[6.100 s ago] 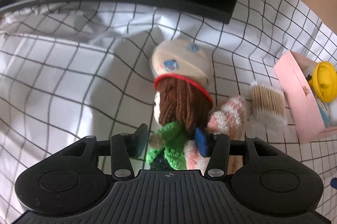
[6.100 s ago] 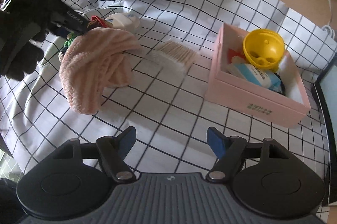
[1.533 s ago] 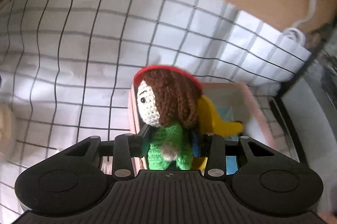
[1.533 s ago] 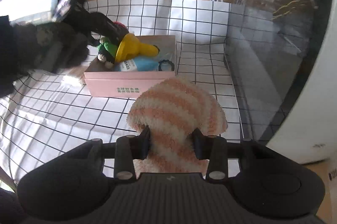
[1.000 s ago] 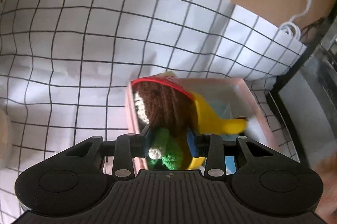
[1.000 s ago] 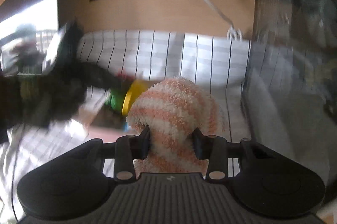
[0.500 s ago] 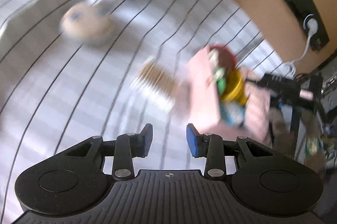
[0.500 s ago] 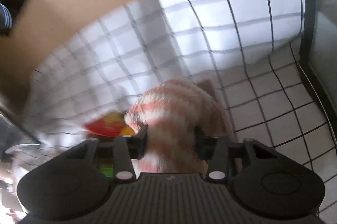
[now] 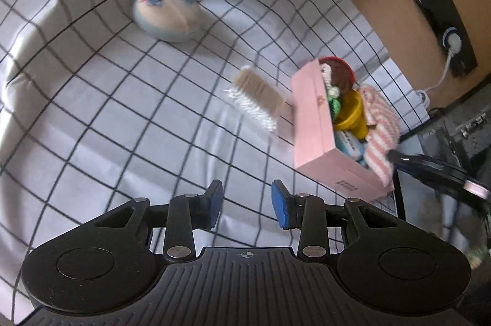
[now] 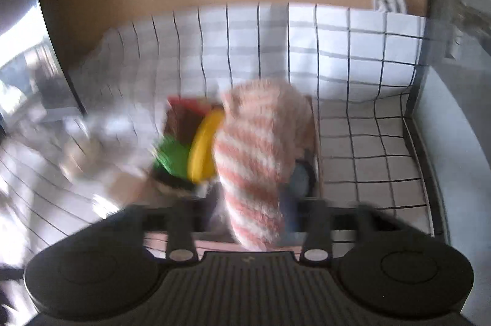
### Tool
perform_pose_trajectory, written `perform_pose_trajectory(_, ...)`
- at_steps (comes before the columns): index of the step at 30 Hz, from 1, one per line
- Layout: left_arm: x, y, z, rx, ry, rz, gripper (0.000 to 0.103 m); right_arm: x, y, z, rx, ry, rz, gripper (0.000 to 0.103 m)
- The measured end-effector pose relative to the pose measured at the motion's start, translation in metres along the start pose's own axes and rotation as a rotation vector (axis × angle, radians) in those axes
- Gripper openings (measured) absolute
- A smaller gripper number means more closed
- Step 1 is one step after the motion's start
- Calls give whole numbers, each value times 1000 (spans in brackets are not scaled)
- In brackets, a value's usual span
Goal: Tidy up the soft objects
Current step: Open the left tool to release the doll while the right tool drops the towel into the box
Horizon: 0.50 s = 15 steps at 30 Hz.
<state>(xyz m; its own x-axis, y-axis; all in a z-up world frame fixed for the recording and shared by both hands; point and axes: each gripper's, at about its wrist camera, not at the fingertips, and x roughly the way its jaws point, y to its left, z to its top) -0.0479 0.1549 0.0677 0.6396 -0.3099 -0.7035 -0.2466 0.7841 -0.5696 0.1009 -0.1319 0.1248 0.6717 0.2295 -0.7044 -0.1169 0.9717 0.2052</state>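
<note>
Holding the pink-and-white striped fuzzy cloth (image 10: 254, 154) over the pink box (image 9: 319, 142), our right gripper (image 10: 251, 212) is clamped on it. Our left gripper (image 9: 246, 205) hangs parted and empty above the checked tablecloth (image 9: 122, 111). The crocheted doll (image 9: 336, 80) sits in the box.

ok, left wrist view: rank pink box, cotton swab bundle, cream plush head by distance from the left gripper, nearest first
From the left gripper, open and empty:
1. Pink box, ahead to the right; its near corner comes closest.
2. Cotton swab bundle, ahead, just left of the box, lying on the checked cloth.
3. Cream plush head, far ahead to the left, near the dark base.
</note>
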Motion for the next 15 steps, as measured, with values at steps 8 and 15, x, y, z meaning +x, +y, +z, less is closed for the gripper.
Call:
perform_pose_trajectory(8,-2,-2,-4,55,38,38,38,89,-5,14,-20,112,-201,13)
perform_pose_trajectory(15,-5,27,16,43,3,142,38,63,22,6,-187,86,-262,72)
